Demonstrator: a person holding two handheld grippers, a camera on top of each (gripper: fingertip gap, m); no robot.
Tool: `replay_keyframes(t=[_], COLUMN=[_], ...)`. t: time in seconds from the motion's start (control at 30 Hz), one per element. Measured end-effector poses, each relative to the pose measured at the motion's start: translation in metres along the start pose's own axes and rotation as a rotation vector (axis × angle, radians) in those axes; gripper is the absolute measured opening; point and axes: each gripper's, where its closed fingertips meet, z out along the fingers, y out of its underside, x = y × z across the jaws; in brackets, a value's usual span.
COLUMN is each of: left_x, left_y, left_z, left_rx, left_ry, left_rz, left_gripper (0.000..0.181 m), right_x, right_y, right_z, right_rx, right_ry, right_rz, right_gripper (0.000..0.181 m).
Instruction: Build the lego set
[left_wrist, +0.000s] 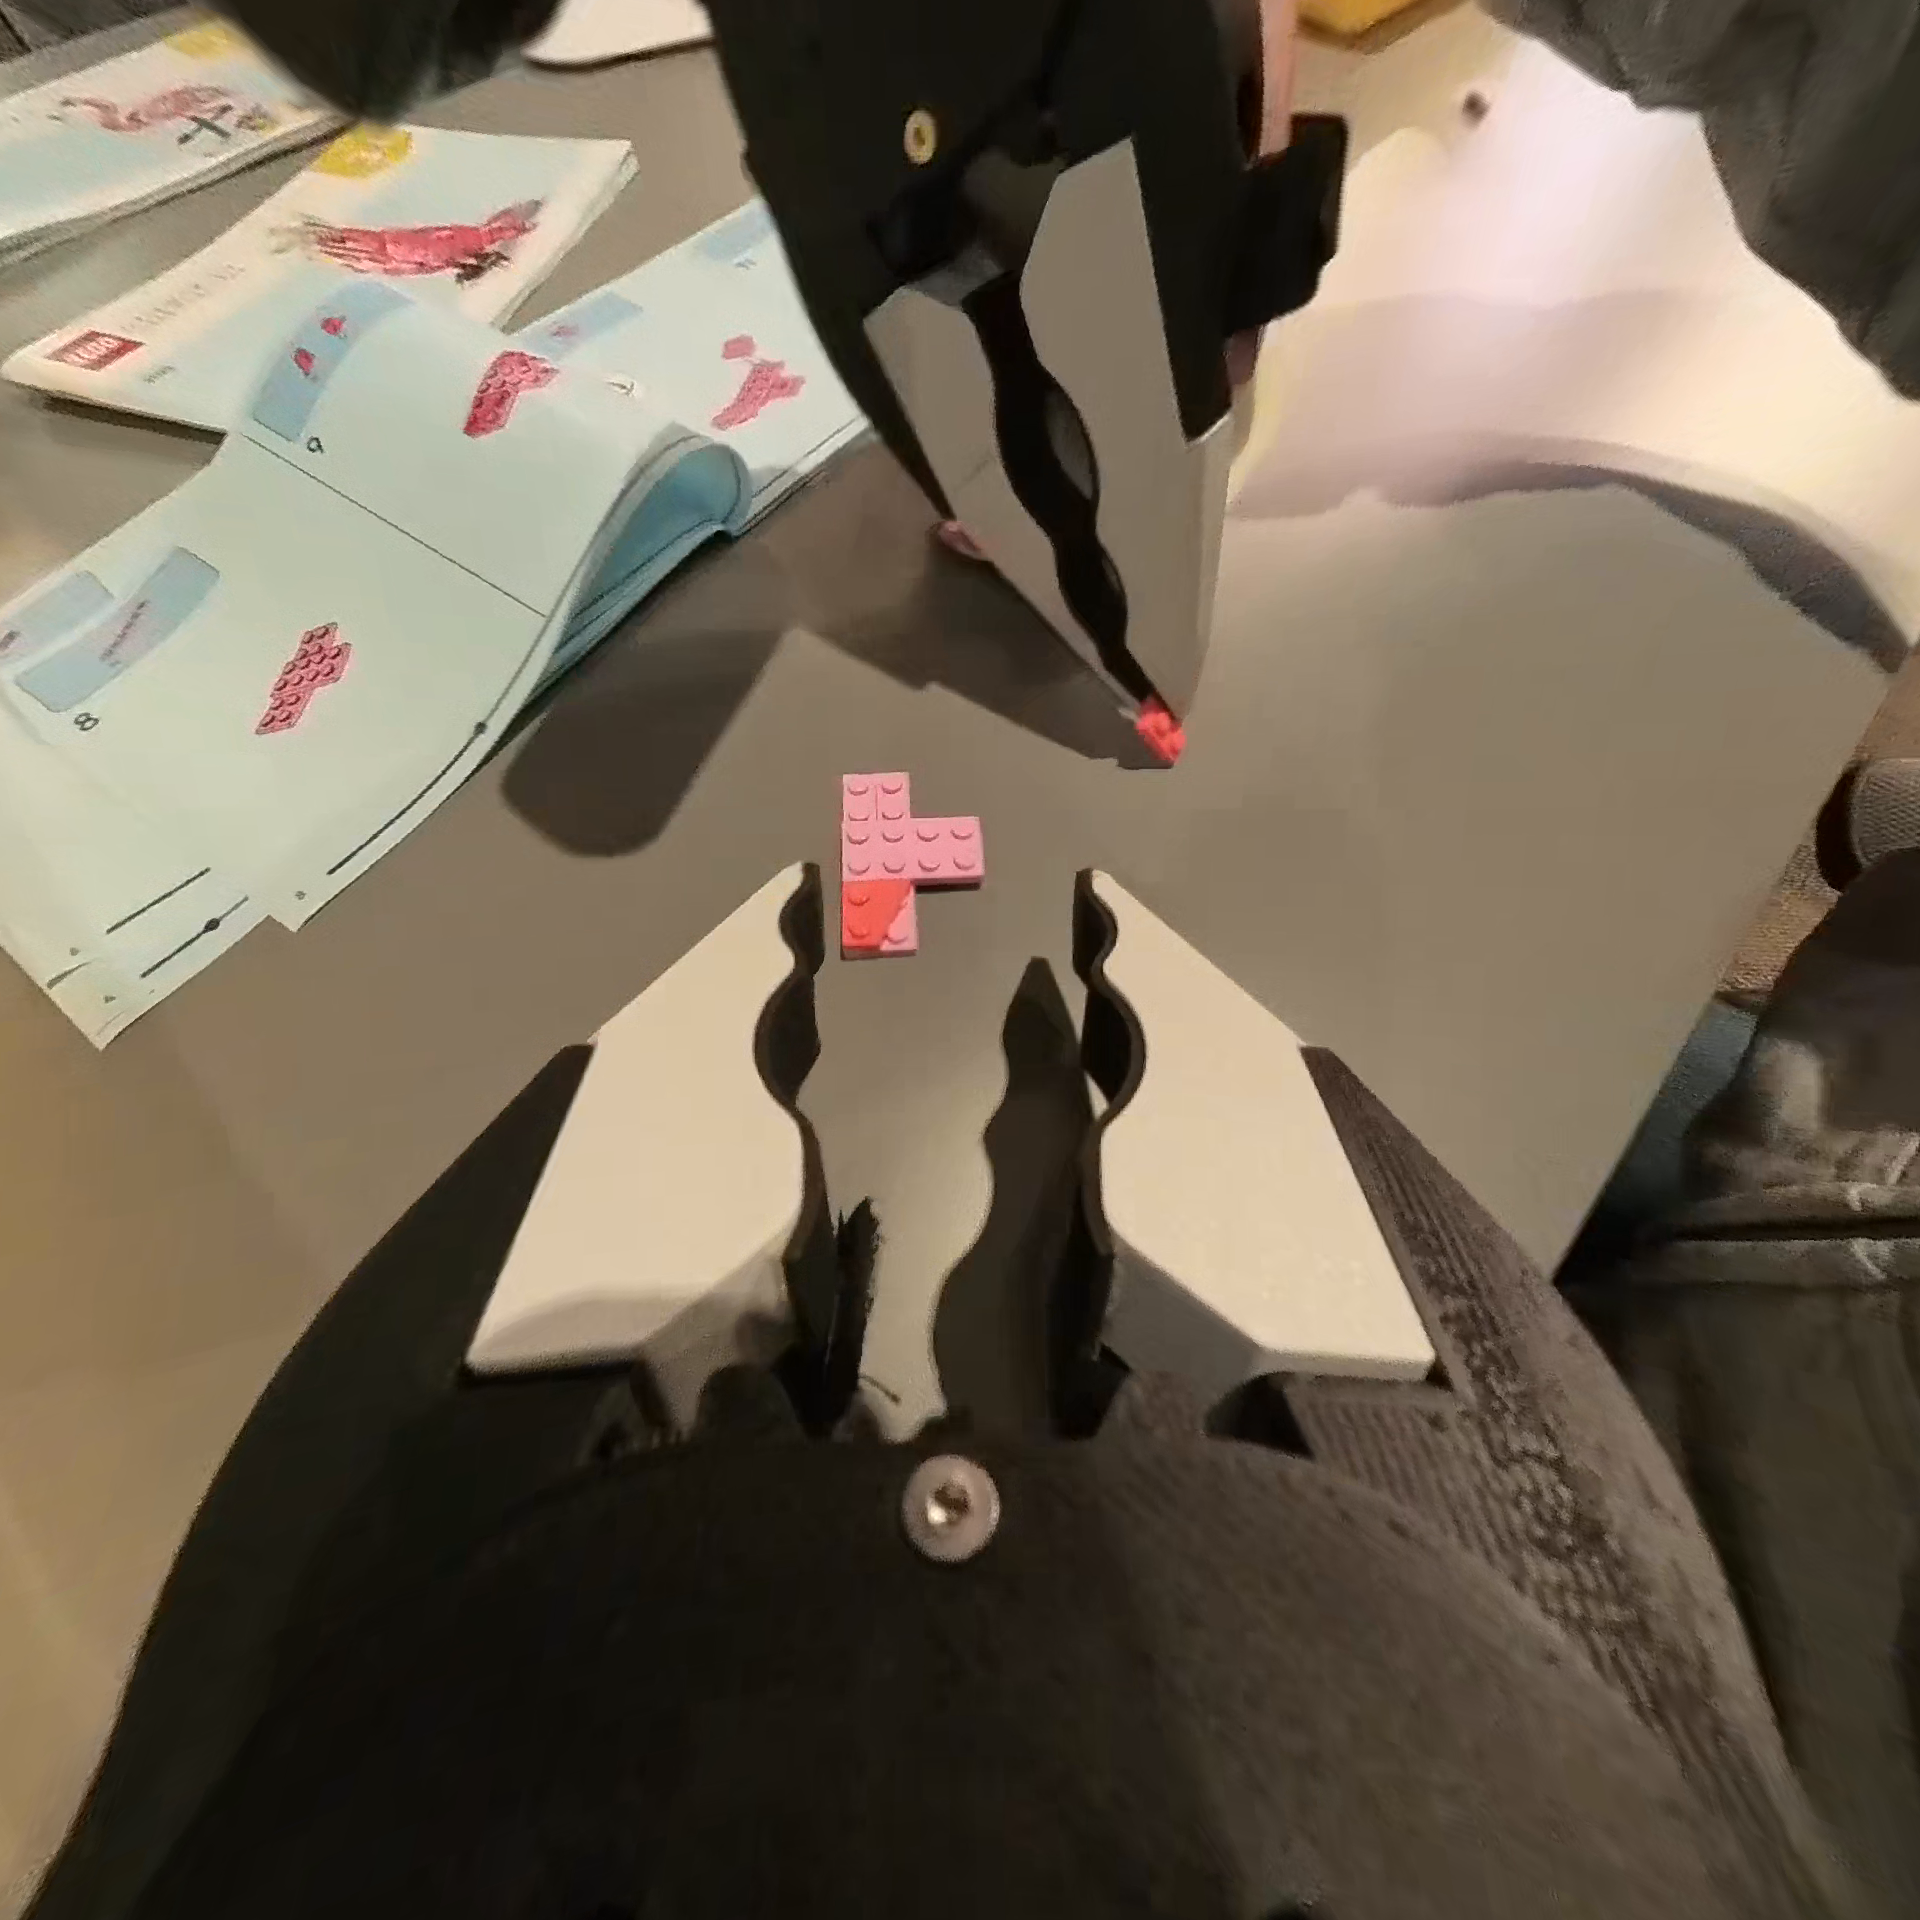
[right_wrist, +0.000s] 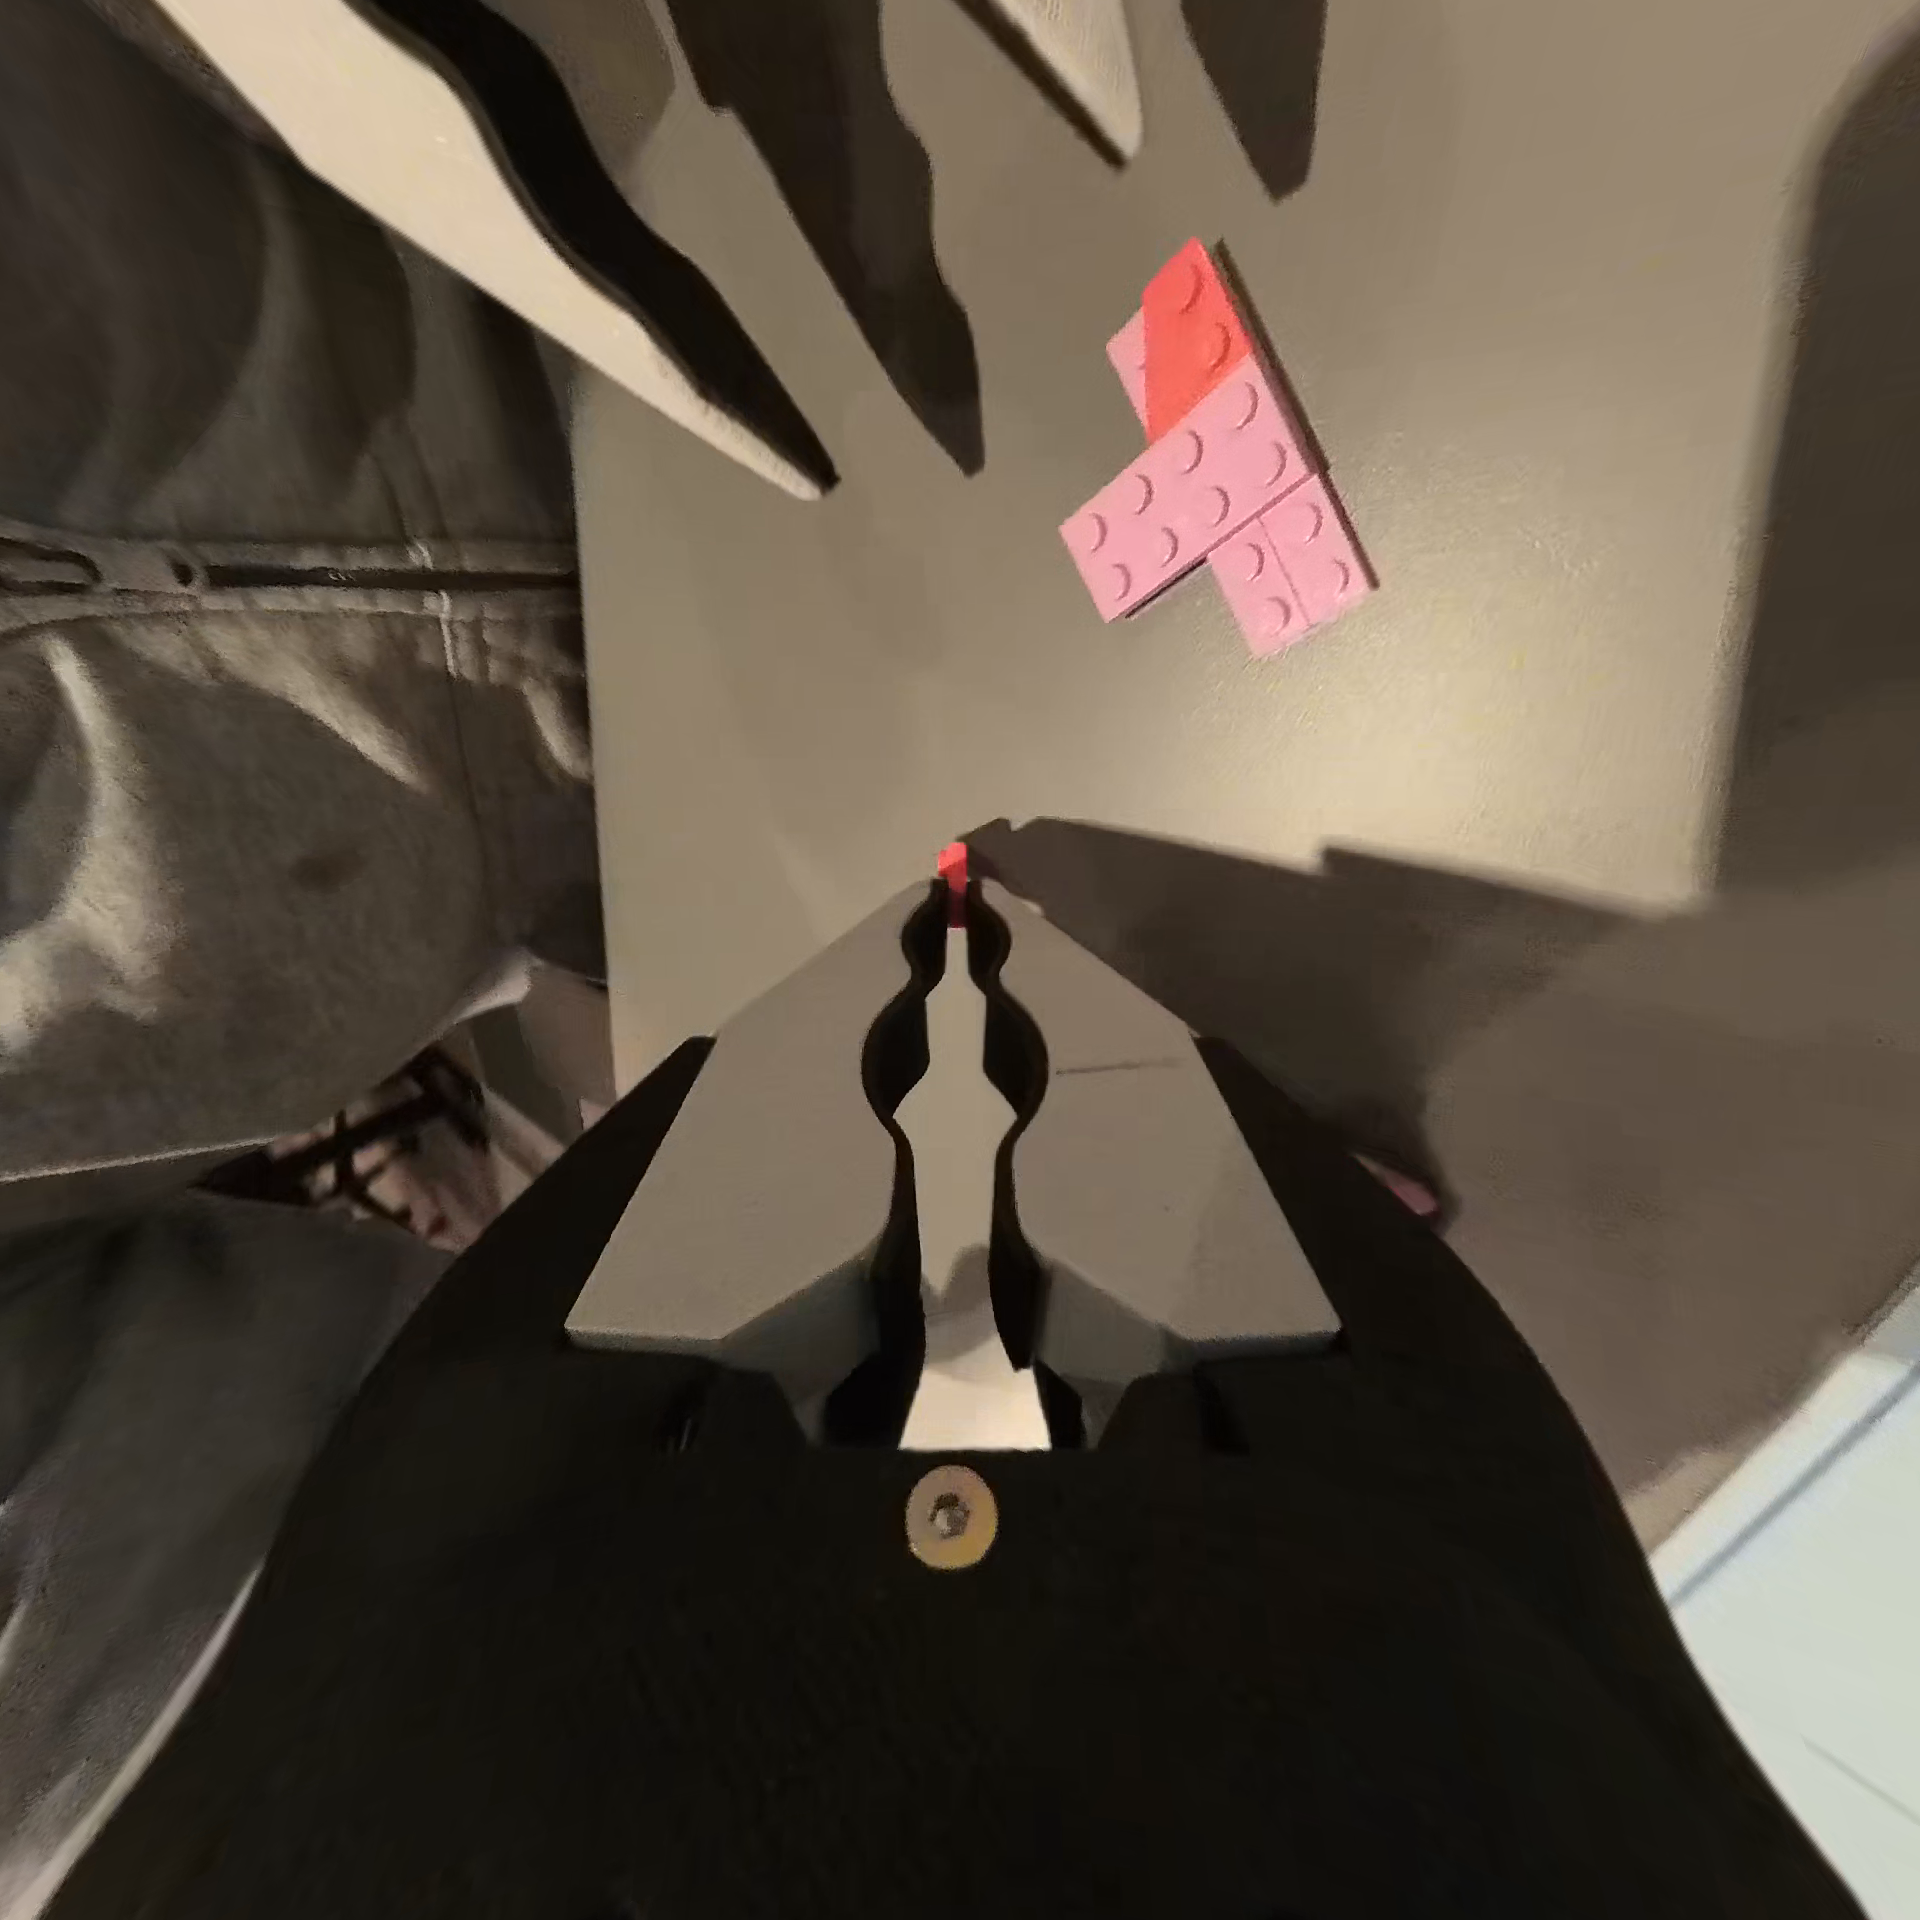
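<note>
Right gripper clenched on a small red brick, just beside the flat pink plate assembly lying before the opened, empty left gripper.

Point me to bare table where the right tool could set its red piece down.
Bare grey table lies right of the pink assembly, up to the table's edge. Also free: the strip between the assembly and the open booklet. Crowded: just in front of the assembly, where the open left tool hovers. The right tool grips the red piece.
</note>
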Motion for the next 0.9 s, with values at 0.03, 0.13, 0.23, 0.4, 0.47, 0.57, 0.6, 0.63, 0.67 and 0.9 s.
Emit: replay_keyframes(t=[0.03, 0.13, 0.23, 0.4, 0.47, 0.57, 0.6, 0.63, 0.67, 0.9], left_x=[0.000, -0.003, -0.009, -0.017, -0.017, -0.015, -0.016, -0.016, -0.018, -0.014], left_y=[-0.001, -0.002, -0.001, 0.003, 0.003, 0.010, 0.012, 0.013, 0.011, 0.019], left_z=[0.002, 0.005, 0.006, 0.009, 0.009, 0.012, 0.013, 0.015, 0.016, 0.023], left_rx=[-0.001, -0.015, -0.020, -0.025, -0.019, -0.052, -0.071, -0.080, -0.077, -0.139], left_ry=[0.013, 0.018, 0.009, -0.021, -0.026, -0.003, 0.004, 0.006, 0.000, 0.043], left_rz=[-0.001, 0.004, -0.003, -0.030, -0.031, -0.018, -0.013, -0.003, 0.018, 0.078], left_gripper=[0.046, 0.046, 0.046, 0.049, 0.048, 0.046, 0.045, 0.045, 0.044, 0.040], right_x=[0.000, 0.003, 0.006, 0.017, 0.014, 0.008, 0.009, 0.011, 0.010, 0.006], right_y=[0.001, -0.002, -0.012, -0.019, -0.023, -0.020, -0.018, -0.018, -0.020, -0.020], right_z=[0.002, 0.003, -0.003, -0.017, -0.016, -0.007, -0.005, -0.003, -0.003, 0.003], right_rx=[-0.036, -0.083, -0.041, 0.089, 0.188, 0.275, 0.289, 0.315, 0.357, 0.425], right_ry=[-0.018, -0.040, -0.001, 0.238, 0.370, 0.542, 0.588, 0.617, 0.603, 0.439], right_rz=[-0.010, -0.017, -0.039, -0.100, -0.238, -0.486, -0.534, -0.550, -0.550, -0.549], right_gripper=[0.002, 0.004, 0.016, 0.047, 0.045, 0.038, 0.033, 0.029, 0.022, 0.020])
